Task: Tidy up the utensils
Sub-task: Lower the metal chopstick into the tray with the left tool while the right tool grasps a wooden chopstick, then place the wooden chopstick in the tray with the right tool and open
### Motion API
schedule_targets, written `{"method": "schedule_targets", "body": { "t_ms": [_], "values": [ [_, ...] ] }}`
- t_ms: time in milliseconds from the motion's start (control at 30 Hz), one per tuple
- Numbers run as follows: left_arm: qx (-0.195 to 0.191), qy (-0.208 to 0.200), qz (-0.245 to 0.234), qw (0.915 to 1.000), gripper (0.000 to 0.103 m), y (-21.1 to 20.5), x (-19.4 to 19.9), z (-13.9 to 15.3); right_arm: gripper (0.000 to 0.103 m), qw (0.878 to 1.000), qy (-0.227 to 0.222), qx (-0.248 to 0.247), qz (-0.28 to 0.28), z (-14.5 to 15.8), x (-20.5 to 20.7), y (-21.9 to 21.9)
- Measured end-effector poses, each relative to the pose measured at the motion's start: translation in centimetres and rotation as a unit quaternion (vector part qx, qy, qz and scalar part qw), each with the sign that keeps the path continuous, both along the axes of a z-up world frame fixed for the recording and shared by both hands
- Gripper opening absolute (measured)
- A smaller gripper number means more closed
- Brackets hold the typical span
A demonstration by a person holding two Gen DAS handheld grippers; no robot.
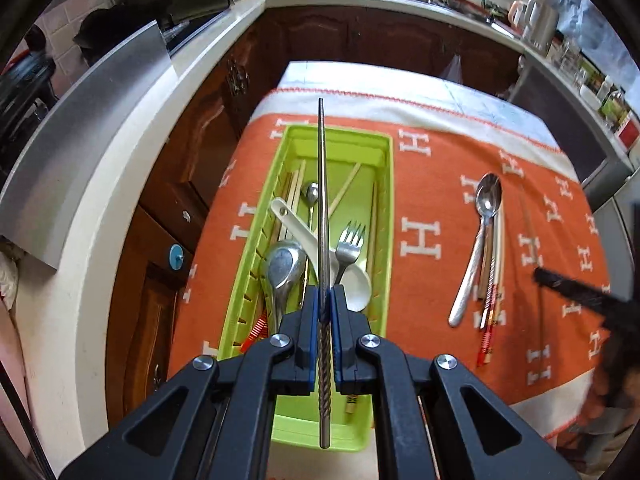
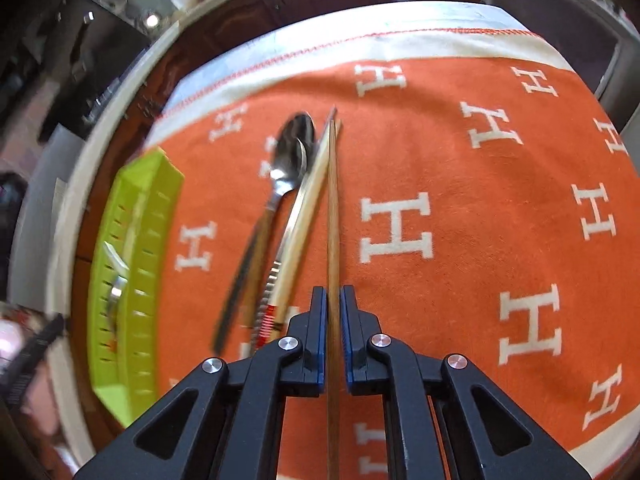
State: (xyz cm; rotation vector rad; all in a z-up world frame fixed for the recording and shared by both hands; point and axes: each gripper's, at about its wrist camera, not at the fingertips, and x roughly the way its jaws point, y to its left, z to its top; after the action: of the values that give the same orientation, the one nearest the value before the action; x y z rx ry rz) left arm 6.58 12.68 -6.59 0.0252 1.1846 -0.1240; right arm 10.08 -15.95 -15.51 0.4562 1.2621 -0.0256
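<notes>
My left gripper is shut on a metal chopstick and holds it lengthwise above the green utensil tray. The tray holds spoons, a fork, a white ladle spoon and wooden chopsticks. My right gripper is shut on a wooden chopstick, close over the orange cloth. Left of it lie a metal spoon and chopsticks. The same pile shows in the left wrist view, with its spoon. The tray is blurred at the right wrist view's left.
The table stands in a kitchen, with a white counter and brown cabinets on the left and behind. The right gripper shows as a dark blur at the left wrist view's right edge. Jars and appliances line the far right counter.
</notes>
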Motion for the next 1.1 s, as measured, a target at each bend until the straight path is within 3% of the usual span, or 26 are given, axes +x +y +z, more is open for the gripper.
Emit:
{"method": "schedule_targets", "body": {
  "t_ms": [167, 233, 300, 533, 667, 1100],
  "values": [
    [0.013, 0.025, -0.003, 0.9996, 0.004, 0.0, 0.4, -2.6, 0.006, 0.998, -0.024, 0.045, 0.03, 3.5, -0.1, 2.3],
    [0.009, 0.032, 0.006, 0.9994, 0.009, 0.5, 0.4, -3.0, 0.006, 0.997, -0.03, 0.056, 0.05, 4.7, 0.1, 4.1],
    [0.006, 0.03, 0.017, 0.9994, 0.019, 1.2, 0.4, -2.9, 0.006, 0.995, -0.03, 0.065, 0.068, 5.5, 0.5, 5.8],
    [-0.002, 0.004, 0.056, 0.9984, 0.03, 3.5, 1.2, -1.1, 0.006, 0.989, -0.018, 0.098, 0.111, 6.7, 2.4, 12.3],
    [0.007, -0.013, 0.065, 0.9978, 0.038, 4.1, 1.9, -0.5, 0.006, 0.987, -0.012, 0.105, 0.12, 6.7, 3.7, 15.2],
    [0.015, -0.014, 0.081, 0.9965, 0.039, 5.4, 2.9, -1.1, 0.008, 0.988, 0.043, 0.105, 0.105, 2.1, 7.2, 18.5]
  ]
}}
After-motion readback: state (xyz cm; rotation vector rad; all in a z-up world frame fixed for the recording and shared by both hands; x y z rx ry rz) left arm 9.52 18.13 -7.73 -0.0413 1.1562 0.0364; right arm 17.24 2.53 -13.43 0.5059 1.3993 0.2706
